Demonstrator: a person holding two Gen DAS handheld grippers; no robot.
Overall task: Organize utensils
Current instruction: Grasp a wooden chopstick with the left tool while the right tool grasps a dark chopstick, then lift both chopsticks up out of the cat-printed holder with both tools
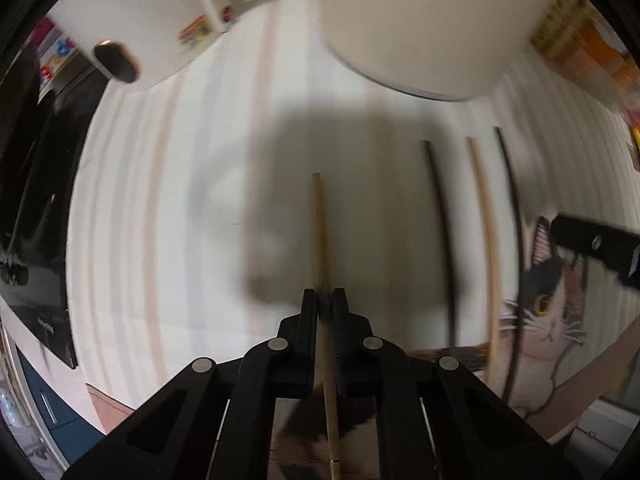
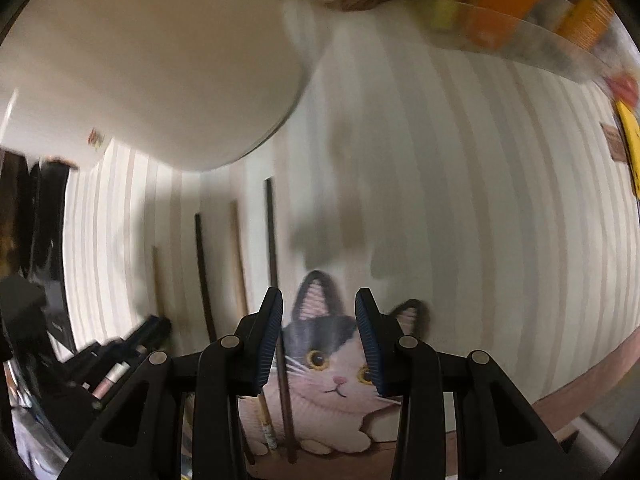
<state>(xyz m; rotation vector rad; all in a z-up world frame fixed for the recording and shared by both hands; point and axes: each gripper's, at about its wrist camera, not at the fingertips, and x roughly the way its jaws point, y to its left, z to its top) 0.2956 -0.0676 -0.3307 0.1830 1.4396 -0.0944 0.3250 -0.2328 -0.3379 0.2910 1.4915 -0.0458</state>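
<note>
1. While the left gripper (image 1: 325,294) is clamped on a pale chopstick (image 1: 320,232), that stick runs straight ahead of the jaws, along the same line as the fingers, on the striped mat (image 1: 160,200).
2. Its far tip points toward the white bowl (image 1: 420,32); its near end passes back between the fingers and out below them.
3. Three more sticks lie to the right of the held one in the left view, roughly parallel to it: a dark stick (image 1: 440,220), a second pale stick (image 1: 486,220) and another dark one (image 1: 510,184).
4. The right gripper (image 2: 319,312) is part open and holds nothing; its jaws frame the printed cat (image 2: 328,360).
5. From the right gripper, the nearest dark stick (image 2: 272,240) lies just to the left, its lower part passing close by the left fingertip, its long axis running away from the camera.
6. My judgement: the right hand is nearer the three loose sticks, and a small shift left would bring the nearest one between its jaws.
7. Both views are blurred, so contact with the mat cannot be told.
</note>
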